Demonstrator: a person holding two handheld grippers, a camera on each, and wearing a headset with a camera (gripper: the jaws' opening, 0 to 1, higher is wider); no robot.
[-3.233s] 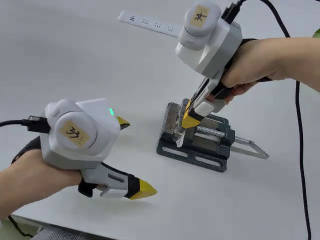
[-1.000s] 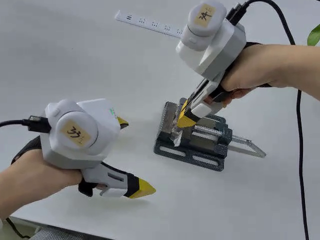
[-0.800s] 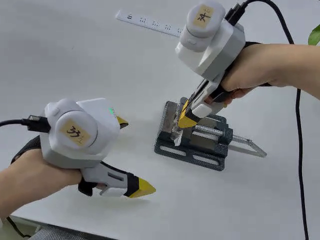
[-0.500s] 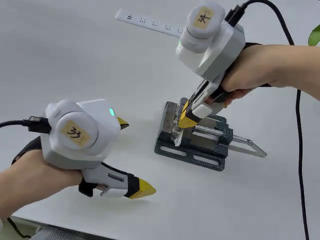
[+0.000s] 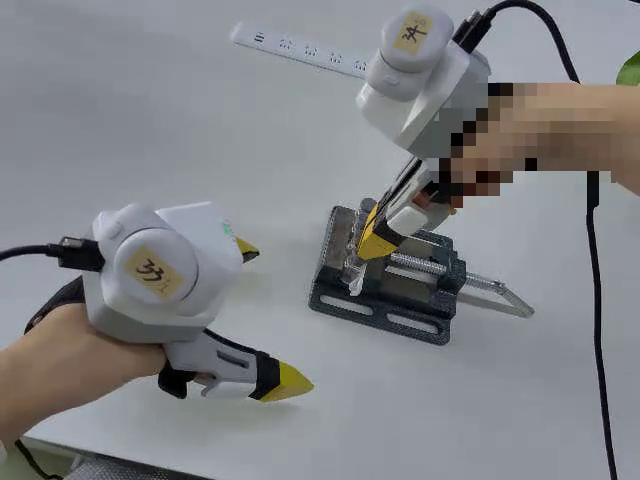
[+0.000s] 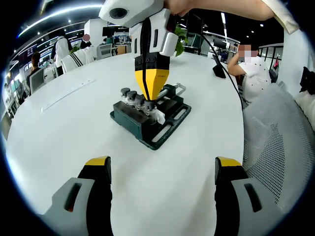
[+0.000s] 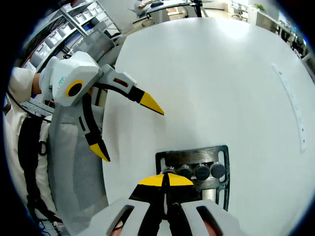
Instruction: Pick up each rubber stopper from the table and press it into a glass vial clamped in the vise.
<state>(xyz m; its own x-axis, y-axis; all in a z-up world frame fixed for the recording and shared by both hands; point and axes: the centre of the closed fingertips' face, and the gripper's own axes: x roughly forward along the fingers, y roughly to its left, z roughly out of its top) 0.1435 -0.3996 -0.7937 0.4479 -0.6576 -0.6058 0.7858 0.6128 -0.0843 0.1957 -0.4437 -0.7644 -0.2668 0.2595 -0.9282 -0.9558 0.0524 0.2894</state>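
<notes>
Yellow-tipped right claw (image 5: pixel 372 245) stays pinched narrow atop the stopper (image 6: pixel 149 104); left claw (image 6: pixel 163 162) stays wide.

White table (image 5: pixel 150 120) under vise (image 5: pixel 398 321), power strip (image 5: pixel 300 50)

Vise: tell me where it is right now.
The vise stands on the table right of centre in the head view, directly under the shut tips of the right gripper, with the power strip beyond it.
</notes>
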